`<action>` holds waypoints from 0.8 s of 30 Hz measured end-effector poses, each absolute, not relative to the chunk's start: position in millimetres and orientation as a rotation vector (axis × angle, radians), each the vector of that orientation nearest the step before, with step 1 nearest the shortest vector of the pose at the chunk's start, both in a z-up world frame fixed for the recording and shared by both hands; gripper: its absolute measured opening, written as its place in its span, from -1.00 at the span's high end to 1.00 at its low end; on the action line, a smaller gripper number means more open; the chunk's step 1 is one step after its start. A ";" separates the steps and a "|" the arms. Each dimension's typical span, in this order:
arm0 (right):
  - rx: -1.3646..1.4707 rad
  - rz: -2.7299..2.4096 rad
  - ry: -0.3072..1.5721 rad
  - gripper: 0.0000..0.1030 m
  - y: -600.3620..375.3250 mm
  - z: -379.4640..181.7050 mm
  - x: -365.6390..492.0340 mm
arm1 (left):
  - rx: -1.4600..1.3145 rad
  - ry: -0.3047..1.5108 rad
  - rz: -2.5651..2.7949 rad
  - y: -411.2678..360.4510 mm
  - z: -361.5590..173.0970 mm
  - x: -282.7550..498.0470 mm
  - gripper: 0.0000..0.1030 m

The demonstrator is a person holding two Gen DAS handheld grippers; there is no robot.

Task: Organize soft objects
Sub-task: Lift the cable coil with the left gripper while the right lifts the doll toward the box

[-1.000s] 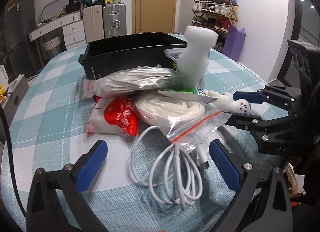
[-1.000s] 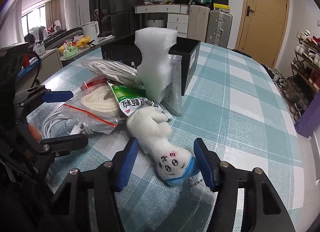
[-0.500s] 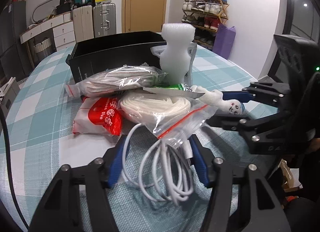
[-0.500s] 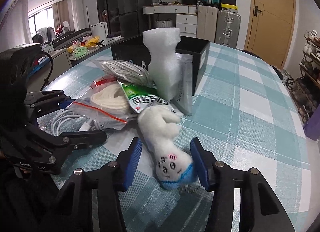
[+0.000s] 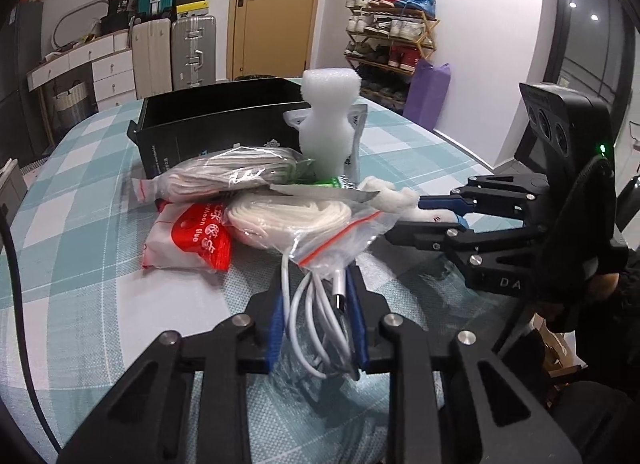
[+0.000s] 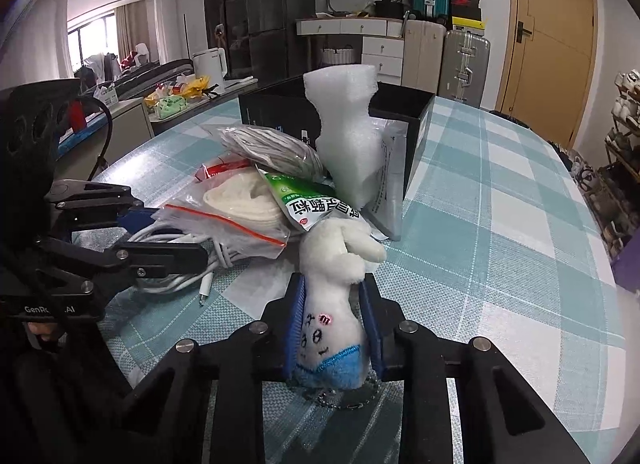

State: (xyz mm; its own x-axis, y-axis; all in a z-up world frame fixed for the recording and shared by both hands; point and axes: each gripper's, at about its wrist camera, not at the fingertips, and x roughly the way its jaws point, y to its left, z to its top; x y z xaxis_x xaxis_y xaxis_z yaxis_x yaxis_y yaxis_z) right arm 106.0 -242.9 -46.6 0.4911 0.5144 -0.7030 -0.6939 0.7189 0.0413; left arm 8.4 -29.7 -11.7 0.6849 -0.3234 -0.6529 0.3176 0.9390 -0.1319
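Observation:
My left gripper (image 5: 318, 304) is shut on a coiled white cable (image 5: 316, 328) at the near edge of a pile on the checked tablecloth. My right gripper (image 6: 332, 304) is shut on a white plush toy with a blue cap (image 6: 328, 304), head toward me; in the left wrist view it (image 5: 394, 197) shows at the pile's right. The pile holds a zip bag of white cord (image 5: 296, 219), a red and white packet (image 5: 192, 240), a bag of grey cord (image 5: 232, 175), a green packet (image 6: 308, 201) and a white foam block (image 5: 328, 123).
A black open box (image 5: 216, 123) stands behind the pile, with a flat silver pouch (image 6: 390, 183) leaning on it. The round table's edge (image 5: 460, 143) curves off to the right. Suitcases, drawers, a shoe rack and a door stand beyond.
Both grippers were open one second ago. The left has closed on the white cable, the right on the plush toy.

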 end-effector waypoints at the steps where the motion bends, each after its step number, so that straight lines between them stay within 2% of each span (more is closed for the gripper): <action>1: -0.259 0.743 0.754 0.47 -243.4 -45.9 105.8 | -0.009 0.732 -0.360 -29.5 -11.6 7.8 0.54; 7: -0.247 0.734 0.733 0.47 -247.9 -39.0 104.1 | -0.054 0.710 -0.404 -25.6 -5.1 2.3 0.60; 24: -0.201 0.721 0.654 0.47 -260.0 -18.0 93.7 | -0.146 0.665 -0.437 -12.3 14.4 -21.4 0.61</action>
